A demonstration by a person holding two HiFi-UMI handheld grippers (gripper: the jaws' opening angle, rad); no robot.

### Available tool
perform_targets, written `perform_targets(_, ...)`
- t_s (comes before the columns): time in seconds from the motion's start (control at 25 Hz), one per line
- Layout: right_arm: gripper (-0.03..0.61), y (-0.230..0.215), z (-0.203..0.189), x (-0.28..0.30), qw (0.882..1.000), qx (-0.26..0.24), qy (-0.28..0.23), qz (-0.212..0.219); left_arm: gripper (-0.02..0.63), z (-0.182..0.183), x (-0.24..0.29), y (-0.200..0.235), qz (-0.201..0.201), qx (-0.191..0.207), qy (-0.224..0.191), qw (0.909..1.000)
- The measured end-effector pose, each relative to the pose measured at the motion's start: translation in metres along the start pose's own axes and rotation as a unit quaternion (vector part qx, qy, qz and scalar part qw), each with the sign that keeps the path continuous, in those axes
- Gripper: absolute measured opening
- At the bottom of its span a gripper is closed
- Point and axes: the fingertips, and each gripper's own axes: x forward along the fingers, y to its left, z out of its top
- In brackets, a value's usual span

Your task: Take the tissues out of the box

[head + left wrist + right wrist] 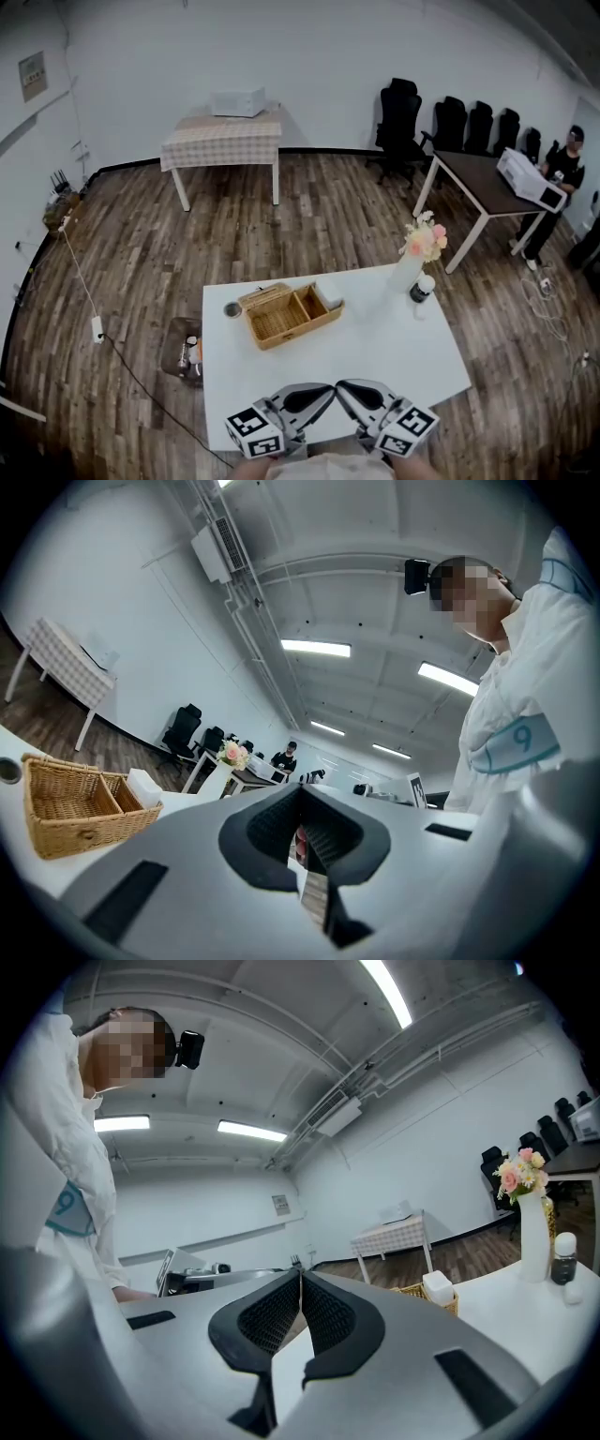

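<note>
One white tissue pack (142,787) is sitting in an end compartment of one wicker box (289,315) on the white desk (375,361). One flower vase (411,264) and one bottle (421,289) are standing nearby. The left gripper (323,390) and the right gripper (347,386) are hovering at the near edge, jaws together and empty.

We are looking at an open office or lab room. A wood-plank floor (309,216) runs to plain white walls (309,56). Black office chairs (401,122) stand in a row at the far side, near a dark desk (473,178) that carries a white machine (530,178), with a person (561,183) standing at it. A table with a checked cloth (223,141) bears another white appliance (238,102). Overhead we see bare pipes (258,621), an air-conditioning unit (214,553) and strip lights (316,648) — a workplace ceiling. A cable (84,281) trails over the floor, and a notice (33,75) hangs on the wall.
</note>
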Motion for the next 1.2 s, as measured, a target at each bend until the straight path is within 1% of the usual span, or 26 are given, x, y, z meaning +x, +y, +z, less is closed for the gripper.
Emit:
perform_targets(0.16, 0.032, -0.006, -0.002, 0.017, 1.0, -0.003, 0.009, -0.005, 0.002, 0.005, -0.003, 0.016, -0.008, 0.001, 0.006, 1.0)
perform_targets(0.36, 0.032, -0.016, -0.001, 0.02, 1.0, -0.005, 0.023, -0.009, 0.002, 0.004, 0.003, 0.026, -0.009, -0.015, 0.004, 0.9998)
perform_targets(0.48, 0.032, -0.023, 0.001, 0.021, 1.0, -0.003, 0.025, -0.005, 0.002, 0.006, 0.009, 0.03, -0.007, -0.014, 0.007, 0.9999)
perform_targets(0.8, 0.032, -0.038, 0.01, 0.022, 0.999, -0.008, 0.028, 0.025, 0.002, 0.011, 0.025, 0.037, 0.026, -0.012, -0.007, 0.9996)
perform_targets(1.0, 0.032, -0.047, 0.017, 0.027, 0.999, 0.0, 0.023, 0.032, 0.002, 0.017, 0.032, 0.045, 0.04, -0.011, -0.009, 0.9991)
perform_targets(1.2, 0.033, -0.06, 0.016, 0.032, 0.999, -0.003, 0.032, 0.039, 0.002, 0.016, 0.039, 0.056, 0.051, -0.011, -0.009, 0.9986)
